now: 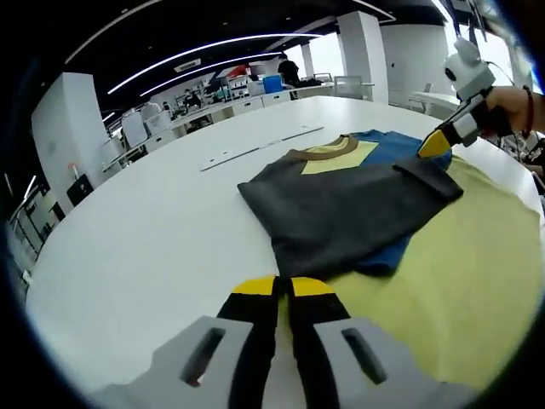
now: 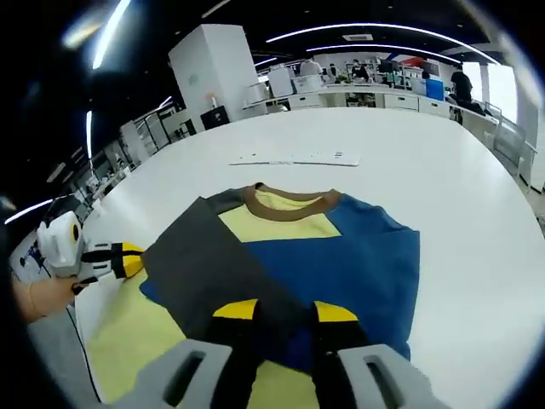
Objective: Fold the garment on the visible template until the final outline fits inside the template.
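A T-shirt (image 1: 341, 213) with grey, blue and pale yellow panels and a brown collar lies on a yellow-green template (image 1: 460, 281) on a white table (image 1: 145, 230). Its grey side is folded across the blue part. My left gripper (image 1: 283, 288) is shut and holds nothing, at the template's near edge. In the left gripper view my right gripper (image 1: 436, 145), held in a hand, is at the corner of the grey fold. In the right gripper view my right gripper (image 2: 285, 311) is open, with the grey fold of the T-shirt (image 2: 341, 256) running between its jaws. The left gripper (image 2: 128, 256) is beside the template (image 2: 128, 332).
White flat strips (image 1: 255, 149) lie on the table beyond the collar, also seen as strips (image 2: 298, 158) in the right gripper view. Bare white tabletop (image 2: 460, 170) surrounds the template. Desks, a white pillar (image 2: 221, 68) and people stand far behind.
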